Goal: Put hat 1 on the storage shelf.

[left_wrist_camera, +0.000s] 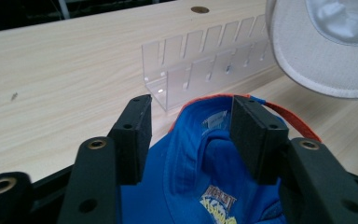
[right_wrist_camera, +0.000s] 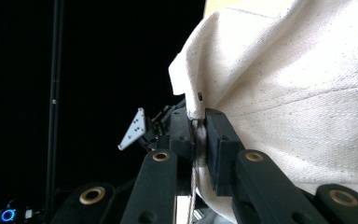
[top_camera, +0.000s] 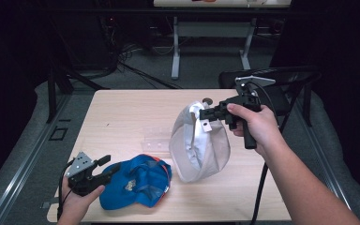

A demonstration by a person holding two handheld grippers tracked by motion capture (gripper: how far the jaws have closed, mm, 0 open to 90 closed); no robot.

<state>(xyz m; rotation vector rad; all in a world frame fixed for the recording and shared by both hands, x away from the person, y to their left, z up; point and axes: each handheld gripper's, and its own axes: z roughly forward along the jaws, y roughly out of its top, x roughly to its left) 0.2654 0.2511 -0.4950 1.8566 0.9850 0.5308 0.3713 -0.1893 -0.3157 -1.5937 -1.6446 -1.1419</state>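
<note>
The right tongs [top_camera: 209,114] pinch the white cap [top_camera: 199,145] by its rim, lifting it over the counter's [top_camera: 122,117] middle, probably to hang it on the clear rack [left_wrist_camera: 205,60], while the left tongs [top_camera: 107,168], gaping, straddle the blue cap [top_camera: 136,180] near the front edge.

The white cap [right_wrist_camera: 303,93] pinched in the right gripper [right_wrist_camera: 199,135] is coarse woven cloth. Just ahead of the left gripper [left_wrist_camera: 191,135], the blue cap [left_wrist_camera: 200,172] is smooth cloth, the rack [left_wrist_camera: 200,60] clear glossy plastic, the table [left_wrist_camera: 65,79] matt pale wood.
</note>
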